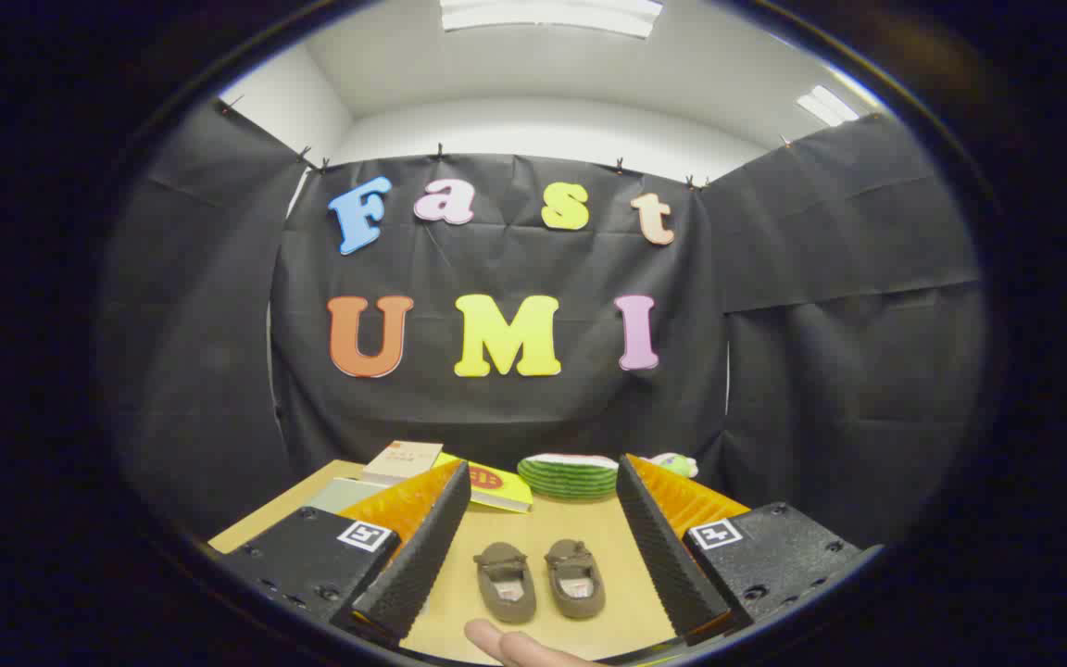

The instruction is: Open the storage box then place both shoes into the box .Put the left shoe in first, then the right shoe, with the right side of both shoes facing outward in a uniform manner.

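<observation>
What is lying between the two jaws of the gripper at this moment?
In the gripper view, the open gripper frames two brown shoes side by side on the wooden table, touching neither jaw; a fingertip shows below them.

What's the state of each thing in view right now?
tool: fingers open wide, holding nothing, above the table.
left shoe: upright on the table, between the fingers, untouched.
right shoe: upright beside it, apart, untouched.
books: lying flat in a loose pile beyond the fingers.
green plates: stacked, beyond the fingers.
finger: a person's fingertip just short of the shoes, touching neither.
</observation>
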Demonstrator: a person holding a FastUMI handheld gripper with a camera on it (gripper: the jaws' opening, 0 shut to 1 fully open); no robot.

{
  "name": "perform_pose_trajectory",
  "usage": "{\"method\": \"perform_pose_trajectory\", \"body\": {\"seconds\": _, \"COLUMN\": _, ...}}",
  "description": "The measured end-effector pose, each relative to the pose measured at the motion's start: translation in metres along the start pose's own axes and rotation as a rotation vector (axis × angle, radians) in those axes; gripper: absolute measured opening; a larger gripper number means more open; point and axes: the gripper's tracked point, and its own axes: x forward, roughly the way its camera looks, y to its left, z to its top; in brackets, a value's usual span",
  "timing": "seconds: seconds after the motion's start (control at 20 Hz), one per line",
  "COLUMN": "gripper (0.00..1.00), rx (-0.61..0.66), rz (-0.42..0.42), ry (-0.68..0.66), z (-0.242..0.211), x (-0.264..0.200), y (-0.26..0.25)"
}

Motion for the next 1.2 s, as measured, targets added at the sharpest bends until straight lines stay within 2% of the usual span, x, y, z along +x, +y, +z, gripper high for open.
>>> {"method": "perform_pose_trajectory", "body": {"seconds": 0.3, "gripper": 1.0, "rx": -0.007, "rz": 0.021, "ry": 0.013, "z": -0.005, "x": -0.003, "y": 0.003}}
{"method": "perform_pose_trajectory", "body": {"seconds": 0.75, "gripper": 1.0, "rx": -0.022, "rz": -0.016, "ry": 0.024, "z": -0.028, "x": 0.006, "y": -0.016}}
{"method": "perform_pose_trajectory", "body": {"seconds": 0.9, "gripper": 1.0, "rx": -0.052, "rz": -0.019, "ry": 0.037, "z": -0.039, "x": 0.016, "y": -0.017}}
{"method": "perform_pose_trajectory", "body": {"seconds": 1.1, "gripper": 1.0, "rx": -0.064, "rz": -0.026, "ry": 0.123, "z": -0.068, "x": 0.043, "y": -0.014}}
{"method": "perform_pose_trajectory", "body": {"seconds": 1.2, "gripper": 1.0, "rx": -0.055, "rz": 0.0, "ry": 0.157, "z": -0.078, "x": 0.059, "y": -0.004}}
